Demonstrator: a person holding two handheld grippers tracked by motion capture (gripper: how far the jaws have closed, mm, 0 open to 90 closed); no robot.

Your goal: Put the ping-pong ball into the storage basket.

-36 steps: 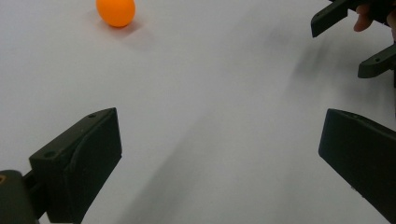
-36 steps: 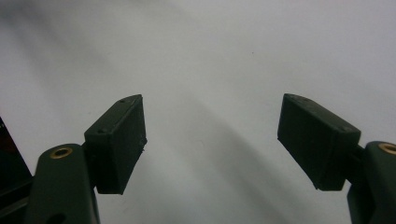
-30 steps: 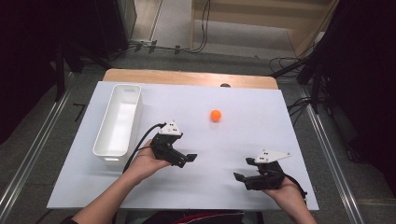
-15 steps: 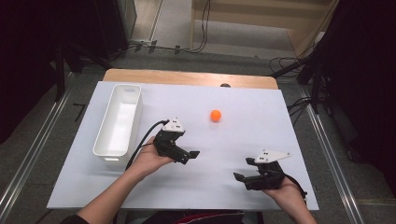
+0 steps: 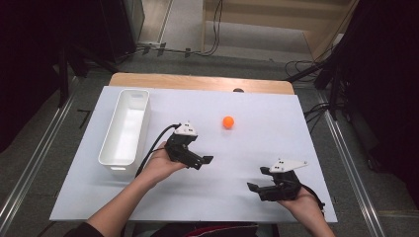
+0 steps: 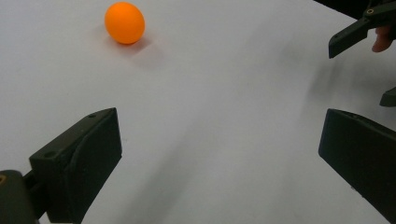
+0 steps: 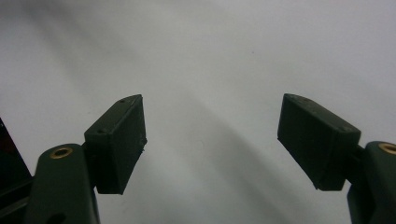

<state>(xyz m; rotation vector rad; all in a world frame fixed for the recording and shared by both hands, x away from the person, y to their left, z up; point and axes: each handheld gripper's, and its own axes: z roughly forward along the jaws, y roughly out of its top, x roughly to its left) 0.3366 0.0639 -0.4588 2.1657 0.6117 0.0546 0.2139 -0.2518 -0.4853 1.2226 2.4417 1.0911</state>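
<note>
1. White plastic bin (image 5: 124,129) lies lengthwise at the left of the white table (image 5: 316,128); nothing shows inside it.
2. Left gripper (image 5: 205,160) is held just right of the bin, jaws spread wide, gripping nothing; it points toward the right side.
3. Orange ball (image 5: 228,122) rests on the table beyond that gripper, near but apart.
4. Right gripper (image 5: 257,179) sits low at the near right, jaws parted and empty, well apart from the ball.
</note>
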